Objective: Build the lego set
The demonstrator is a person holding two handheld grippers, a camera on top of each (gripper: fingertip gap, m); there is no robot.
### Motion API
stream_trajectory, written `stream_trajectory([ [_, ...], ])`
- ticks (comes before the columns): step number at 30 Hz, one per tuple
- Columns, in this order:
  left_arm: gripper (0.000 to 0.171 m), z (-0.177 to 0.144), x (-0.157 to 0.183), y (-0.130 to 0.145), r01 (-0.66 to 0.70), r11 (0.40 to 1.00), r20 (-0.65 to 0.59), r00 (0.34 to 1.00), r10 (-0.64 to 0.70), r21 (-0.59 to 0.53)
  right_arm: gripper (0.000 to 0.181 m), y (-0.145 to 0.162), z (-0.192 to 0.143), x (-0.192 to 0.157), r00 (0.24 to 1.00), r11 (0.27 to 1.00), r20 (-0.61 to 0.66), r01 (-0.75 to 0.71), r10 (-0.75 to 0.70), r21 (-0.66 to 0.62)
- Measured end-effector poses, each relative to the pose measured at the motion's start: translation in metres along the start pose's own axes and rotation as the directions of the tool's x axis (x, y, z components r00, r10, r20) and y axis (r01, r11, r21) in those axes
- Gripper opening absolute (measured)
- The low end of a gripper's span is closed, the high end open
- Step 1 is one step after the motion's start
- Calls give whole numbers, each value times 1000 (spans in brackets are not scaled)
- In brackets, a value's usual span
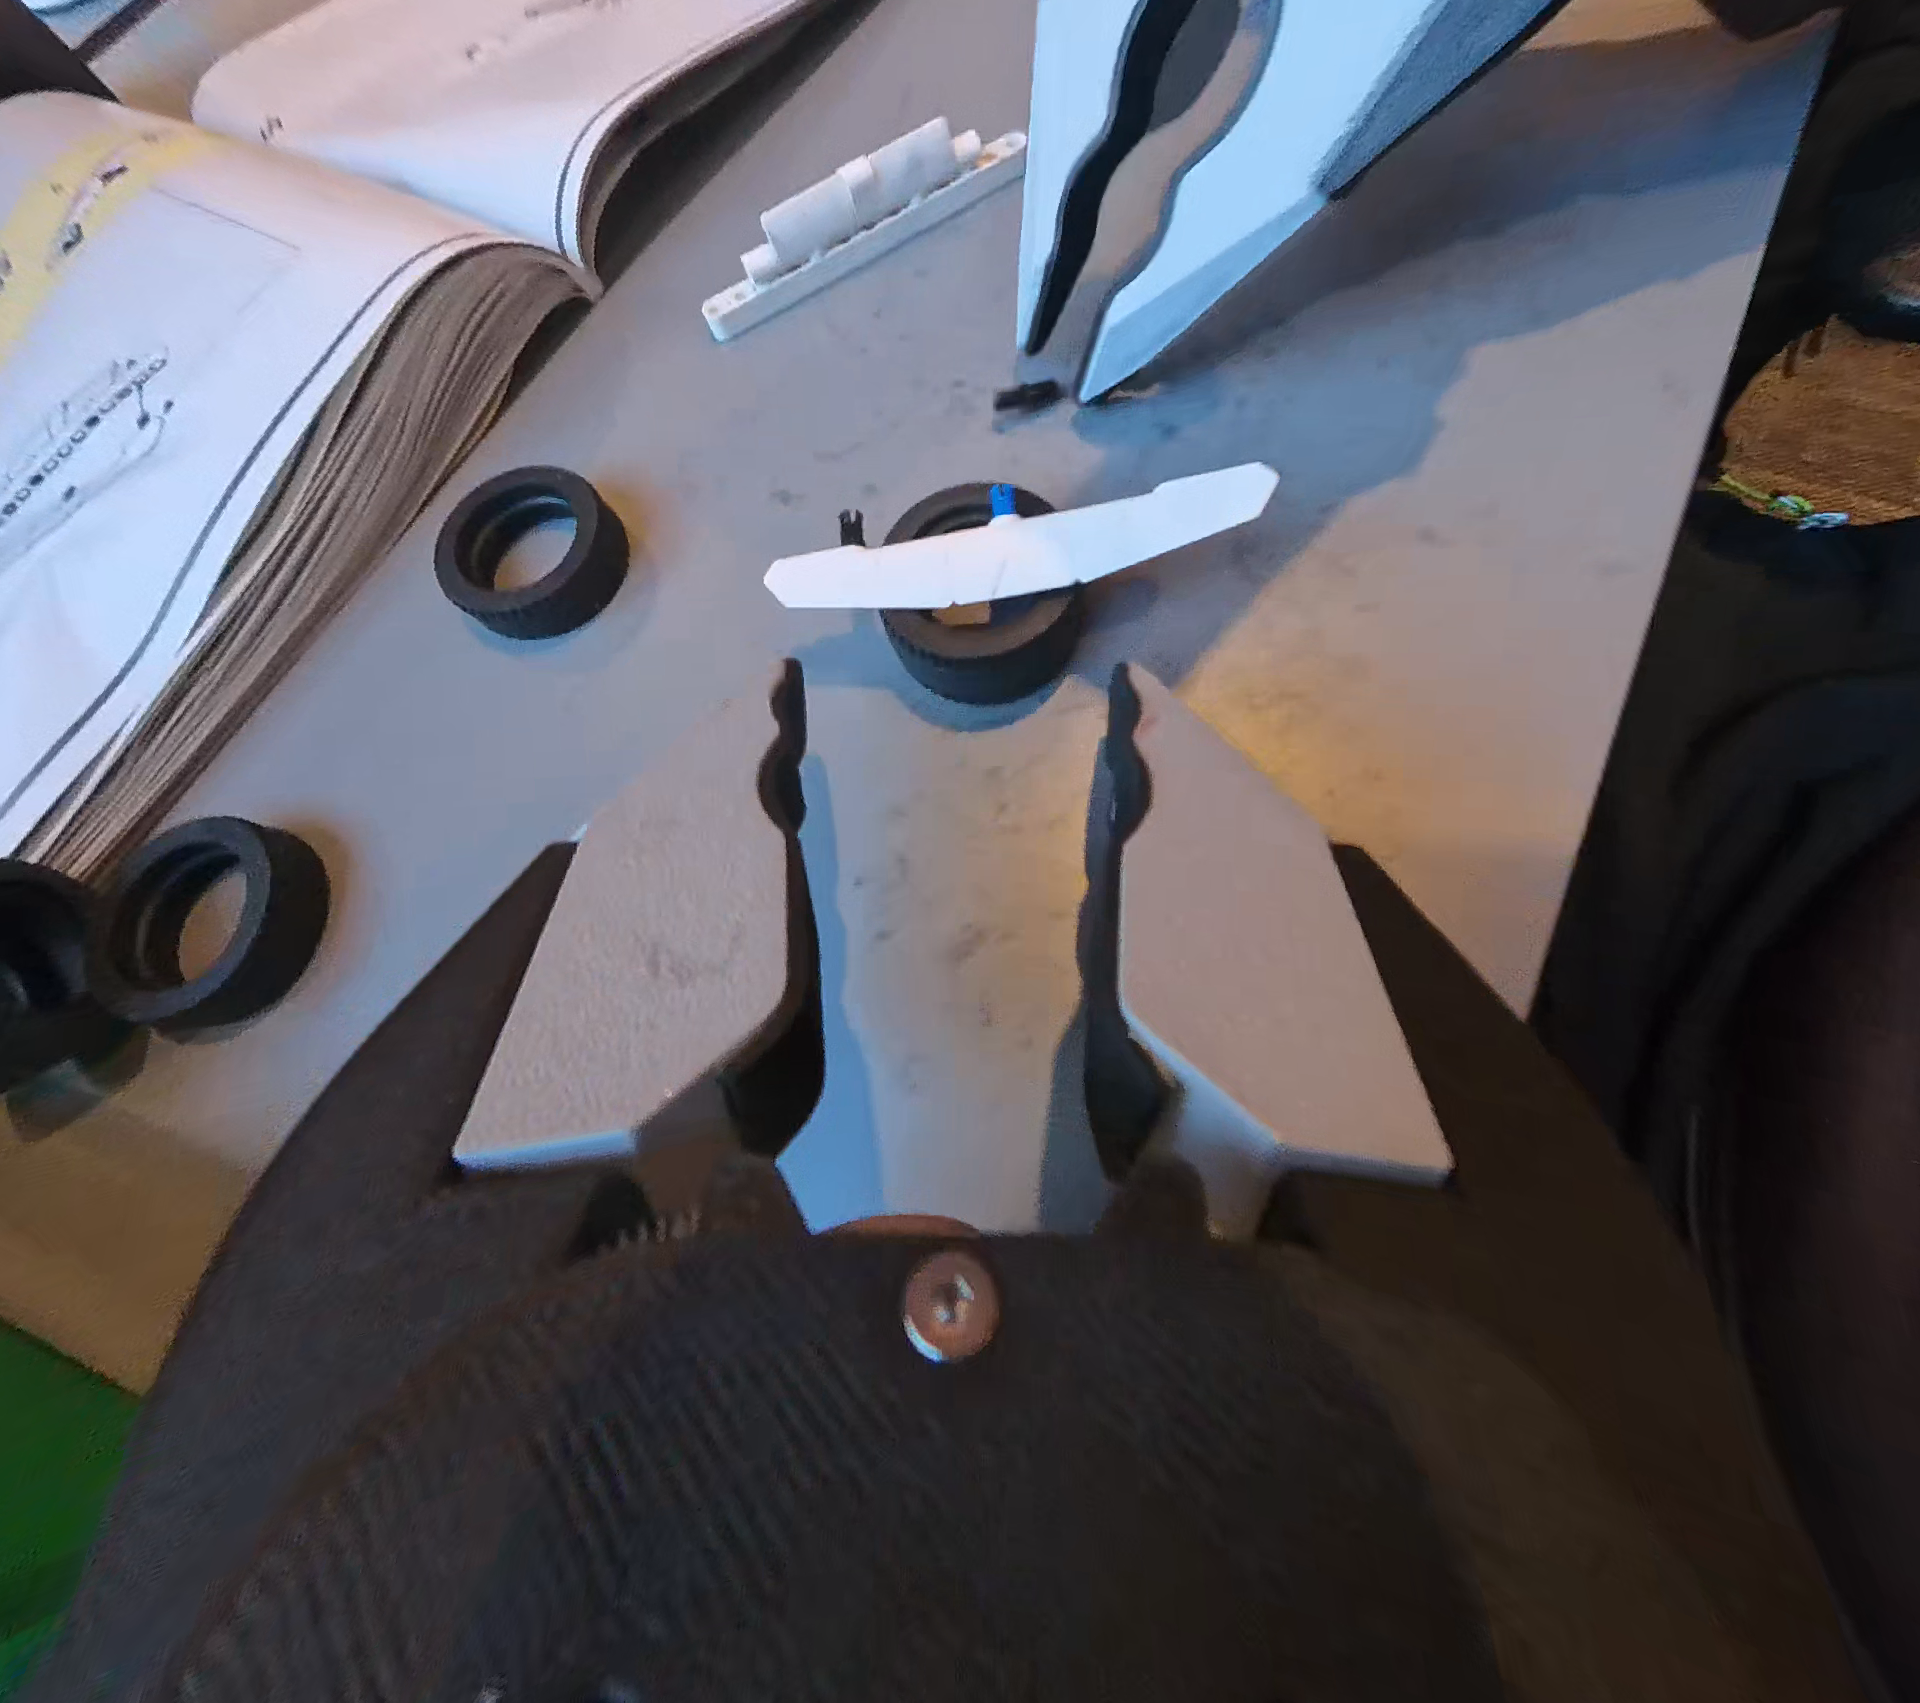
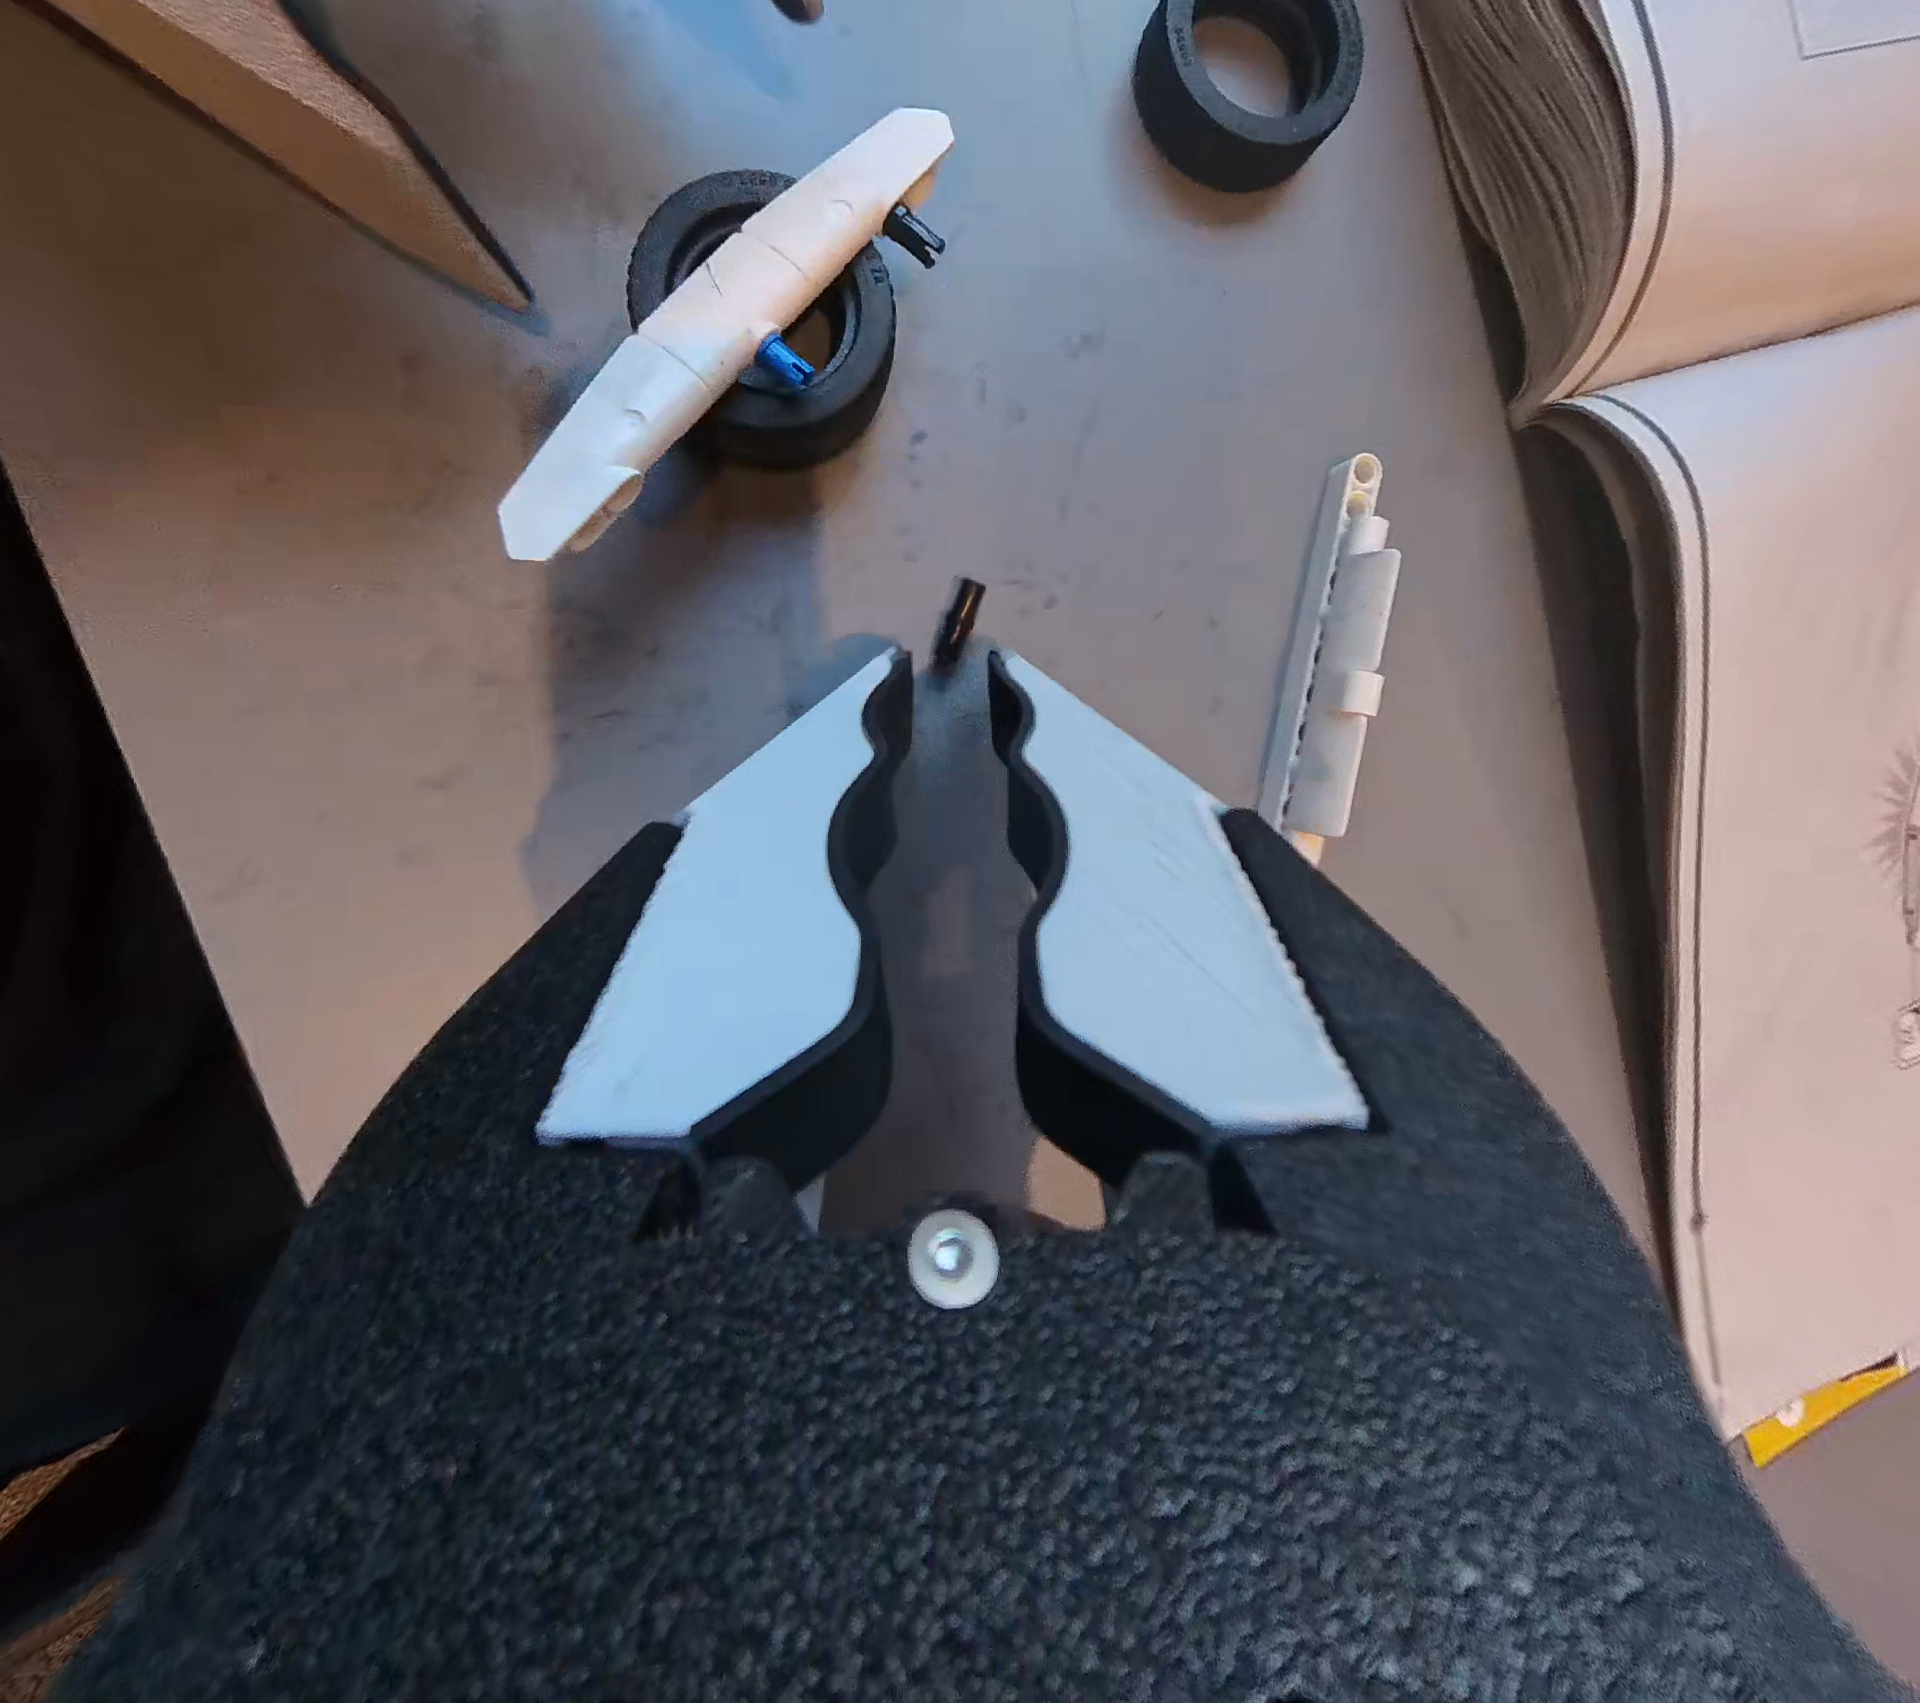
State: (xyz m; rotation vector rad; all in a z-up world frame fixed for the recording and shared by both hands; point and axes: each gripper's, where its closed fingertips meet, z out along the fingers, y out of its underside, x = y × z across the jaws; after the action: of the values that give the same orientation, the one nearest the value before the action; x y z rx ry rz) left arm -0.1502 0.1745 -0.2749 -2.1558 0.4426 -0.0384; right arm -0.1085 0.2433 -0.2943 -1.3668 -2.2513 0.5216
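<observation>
Between the tips of the right gripper (image 2: 943, 664), whose jaws stand a little apart and hold nothing, lies a small black pin (image 2: 956, 620) on the grey table (image 2: 1091, 365), its near end in the gap and its far end poking out beyond the tips. Such a pin looks light, hard and slick, apt to roll or skid away if nudged, so I judge it is best pinched across its middle, squarely, with both tips touching the table. Just beyond the tips and to their left, a white winged piece (image 2: 727, 323) rests tilted across a black tyre (image 2: 821, 396), with a blue pin (image 2: 781, 363) and another black pin (image 2: 914, 238) sticking from its side; it seems stiff but loosely balanced, easy to tip off. To the right of the jaws lies a long white beam (image 2: 1325, 677), and beyond it a second tyre (image 2: 1247, 58) and the open instruction book (image 2: 1766, 510). The right gripper points steeply down at the table. The left gripper (image 1: 951, 687) is wide open and empty, held low and level, its tips just short of the tyre under the winged piece, with two more tyres (image 1: 213, 921) well off to its left.
</observation>
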Motion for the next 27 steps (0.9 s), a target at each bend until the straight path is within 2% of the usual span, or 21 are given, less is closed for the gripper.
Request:
stream_trajectory([
  [5, 52, 6, -5, 10, -35, 997, 23, 999, 37, -74, 18, -14, -11, -14, 995, 996, 94, 17, -25, 87],
  [9, 53, 11, -7, 13, -41, 994, 18, 999, 43, -104, 19, -18, 4, -19, 988, 994, 127, 77, -86, 77],
  [14, 52, 13, -14, 13, -44, 994, 40, 998, 49, -105, 26, -36, 15, -32, 973, 990, 216, 53, -80, 128],
  [20, 56, 10, -27, 16, -60, 993, 57, 996, 66, -100, 26, -43, 20, -30, 986, 991, 159, 29, -50, 133],
  [25, 47, 0, -45, 23, -47, 994, 115, 992, 58, -100, 18, -50, 25, -31, 995, 989, 102, 6, -21, 148],
  [27, 46, -4, -50, 23, -49, 995, 138, 989, 60, -85, 23, -50, 25, -34, 994, 987, 102, 13, -29, 157],
])
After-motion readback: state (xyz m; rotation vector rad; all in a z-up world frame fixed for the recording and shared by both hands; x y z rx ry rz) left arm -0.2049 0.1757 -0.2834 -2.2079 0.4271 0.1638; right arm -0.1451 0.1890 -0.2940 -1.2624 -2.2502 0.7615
